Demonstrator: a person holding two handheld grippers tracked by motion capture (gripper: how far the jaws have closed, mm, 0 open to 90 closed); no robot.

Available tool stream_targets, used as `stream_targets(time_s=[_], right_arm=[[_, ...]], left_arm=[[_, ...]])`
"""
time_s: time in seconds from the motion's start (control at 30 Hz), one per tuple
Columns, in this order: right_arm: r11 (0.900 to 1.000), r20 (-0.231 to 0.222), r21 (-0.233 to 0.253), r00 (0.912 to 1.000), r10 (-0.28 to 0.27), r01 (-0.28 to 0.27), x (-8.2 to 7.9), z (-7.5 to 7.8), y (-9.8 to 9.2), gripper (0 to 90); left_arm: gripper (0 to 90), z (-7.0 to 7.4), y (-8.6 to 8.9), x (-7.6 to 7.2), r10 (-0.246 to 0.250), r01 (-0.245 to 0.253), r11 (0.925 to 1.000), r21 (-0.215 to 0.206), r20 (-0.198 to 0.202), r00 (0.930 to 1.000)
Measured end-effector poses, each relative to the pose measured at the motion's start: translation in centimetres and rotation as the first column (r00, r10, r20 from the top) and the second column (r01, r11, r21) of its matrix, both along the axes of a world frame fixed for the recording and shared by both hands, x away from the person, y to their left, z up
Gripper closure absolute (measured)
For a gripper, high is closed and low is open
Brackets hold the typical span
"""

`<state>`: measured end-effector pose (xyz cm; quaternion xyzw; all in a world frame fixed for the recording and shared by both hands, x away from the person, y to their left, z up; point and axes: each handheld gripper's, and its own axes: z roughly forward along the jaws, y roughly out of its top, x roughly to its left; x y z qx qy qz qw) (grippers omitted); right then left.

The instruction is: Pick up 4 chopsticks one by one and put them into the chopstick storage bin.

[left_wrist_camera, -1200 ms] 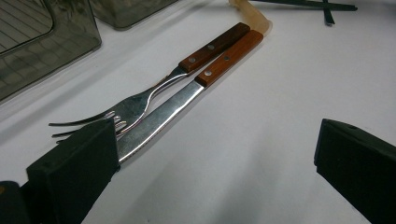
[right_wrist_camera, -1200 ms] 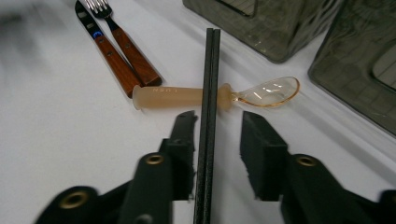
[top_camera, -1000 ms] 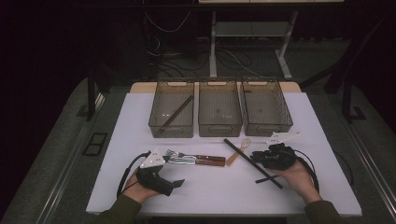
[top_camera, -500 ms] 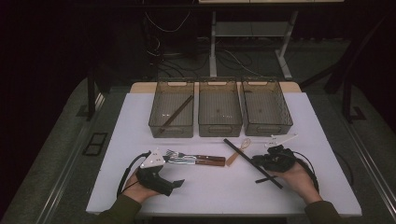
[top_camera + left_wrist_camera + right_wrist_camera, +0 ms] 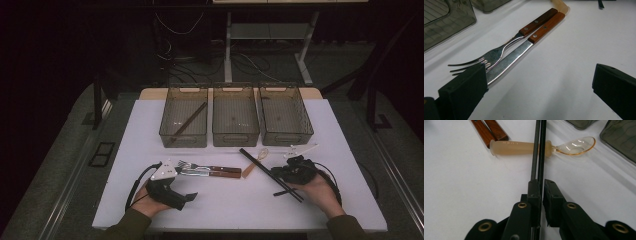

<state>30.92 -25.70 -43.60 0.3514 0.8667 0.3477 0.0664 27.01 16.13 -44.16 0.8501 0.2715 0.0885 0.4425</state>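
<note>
While the right tool [image 5: 541,195] pinches black chopsticks [image 5: 538,150], amber spoon [image 5: 544,147] beneath them, left tool [image 5: 539,85] spread beside fork [image 5: 496,53], knife [image 5: 524,51]

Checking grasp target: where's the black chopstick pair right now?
In the high view the black chopsticks lie at the table's right front, crossing the amber spoon. The right gripper is shut on them.

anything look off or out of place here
Slightly: the black chopsticks lie across the handle of the amber spoon instead of flat on the table, with the right gripper closed on them. Nothing looks spilled or damaged.
</note>
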Motion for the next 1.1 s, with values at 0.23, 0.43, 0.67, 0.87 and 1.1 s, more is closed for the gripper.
stream_targets(time_s=[0.23, 0.43, 0.67, 0.87, 1.1], right_arm=[[1.000, -0.004, -0.020, 1.0000, 0.003, -0.003, 0.10, -0.30, -0.02, 83.1], [0.999, -0.002, -0.041, 1.0000, 0.006, -0.006, 0.11, -0.53, 0.16, 83.0], [0.998, 0.002, -0.062, 0.9999, 0.012, -0.012, 0.00, -0.68, 0.43, 82.2], [0.998, 0.004, -0.070, 1.0000, 0.004, -0.003, -0.09, -0.67, 0.53, 84.1], [0.998, 0.003, -0.069, 1.0000, -0.006, 0.006, -0.08, -0.67, 0.52, 85.5]], left_arm=[[0.0, -0.02, -0.03, -0.01, -0.001, 0.001, 1.0000, -0.002, 0.001, 1.0000], [0.0, -0.04, -0.12, -0.05, -0.012, 0.012, 0.9999, 0.004, 0.005, 0.9999], [0.0, -0.06, -0.12, -0.04, -0.011, 0.011, 0.9999, 0.006, 0.006, 0.9999], [0.0, -0.05, -0.11, -0.04, -0.013, 0.013, 0.9999, 0.011, 0.005, 0.9999], [0.0, -0.05, -0.11, -0.04, -0.014, 0.014, 0.9998, 0.012, 0.006, 0.9999]])
